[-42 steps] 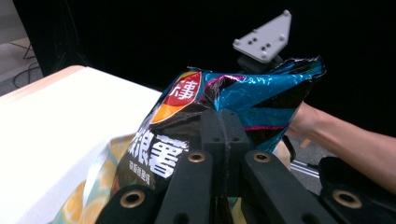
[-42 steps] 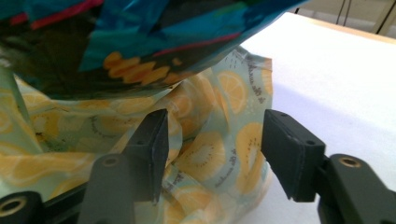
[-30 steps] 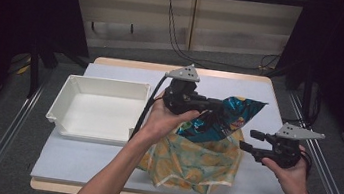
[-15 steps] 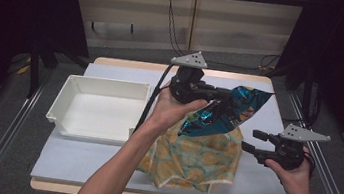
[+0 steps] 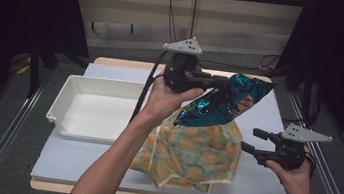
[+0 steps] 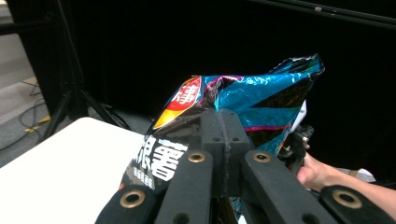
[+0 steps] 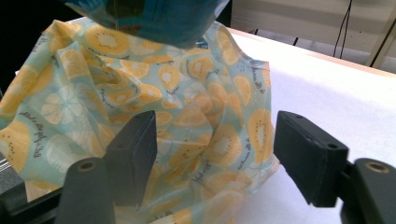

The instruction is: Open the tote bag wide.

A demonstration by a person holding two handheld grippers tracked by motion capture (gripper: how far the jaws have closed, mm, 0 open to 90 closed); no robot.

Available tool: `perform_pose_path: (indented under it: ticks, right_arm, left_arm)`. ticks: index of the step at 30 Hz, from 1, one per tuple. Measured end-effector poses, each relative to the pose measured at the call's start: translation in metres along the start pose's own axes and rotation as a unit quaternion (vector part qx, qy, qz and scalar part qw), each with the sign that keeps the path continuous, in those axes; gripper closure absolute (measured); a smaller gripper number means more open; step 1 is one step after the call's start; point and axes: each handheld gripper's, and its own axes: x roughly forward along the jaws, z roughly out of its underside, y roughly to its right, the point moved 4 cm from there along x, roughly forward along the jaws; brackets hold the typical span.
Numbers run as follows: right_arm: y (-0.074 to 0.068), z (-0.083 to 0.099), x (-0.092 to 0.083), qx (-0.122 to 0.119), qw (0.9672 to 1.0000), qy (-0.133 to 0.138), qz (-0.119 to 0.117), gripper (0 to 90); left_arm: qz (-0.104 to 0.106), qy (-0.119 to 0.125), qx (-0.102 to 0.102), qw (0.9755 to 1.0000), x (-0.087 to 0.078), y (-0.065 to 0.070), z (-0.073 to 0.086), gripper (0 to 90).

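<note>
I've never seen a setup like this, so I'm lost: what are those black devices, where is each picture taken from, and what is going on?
A person holds a hand-operated gripper in each hand. One picture looks down from above the table; the other two come from cameras riding on the grippers. The left gripper has its jaws shut on a blue snack bag, lifted above a fruit-print cloth bag. The right gripper hangs beside the cloth bag, its jaws having just been opening, gripping nothing. A white tray sits on the table.

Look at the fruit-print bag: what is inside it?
The lower end of the blue snack packet dips into the fruit-print bag, gripped above by the left tool. Anything deeper is covered by fabric.
</note>
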Motion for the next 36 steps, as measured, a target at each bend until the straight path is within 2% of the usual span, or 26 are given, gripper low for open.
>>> perform_pose_path:
  ticks: [9,14,18,25,30,31,36]
  right_arm:
    - [-0.003,-0.001,0.002,0.0,1.0,0.0,-0.003,27.4]
    - [-0.004,-0.002,0.002,-0.001,1.0,0.001,-0.004,27.5]
    - [-0.005,-0.003,0.001,-0.001,1.0,0.004,-0.004,27.1]
    - [-0.005,-0.003,0.001,0.0,1.0,0.005,-0.002,26.7]
    - [-0.005,-0.003,0.002,0.0,1.0,0.005,-0.002,26.7]
    - [-0.006,-0.003,0.002,-0.001,1.0,0.006,-0.002,26.7]
    - [-0.007,-0.004,0.002,-0.002,1.0,0.006,-0.001,26.7]
  left_arm:
    - [-0.011,0.024,-0.001,0.9996,-0.024,-0.004,-0.011,90.0]
    - [-0.018,0.023,0.003,0.9996,-0.032,-0.006,-0.013,90.0]
    - [-0.031,0.023,-0.004,0.9993,-0.043,-0.011,-0.014,90.0]
    - [-0.038,0.024,-0.006,0.999,-0.056,-0.016,-0.014,90.0]
    - [-0.053,0.024,-0.006,0.9983,-0.071,-0.023,-0.012,90.0]
    - [-0.061,0.025,-0.009,0.9978,-0.077,-0.026,-0.011,90.0]
    - [-0.072,0.027,-0.016,0.9969,-0.091,-0.032,-0.008,90.0]
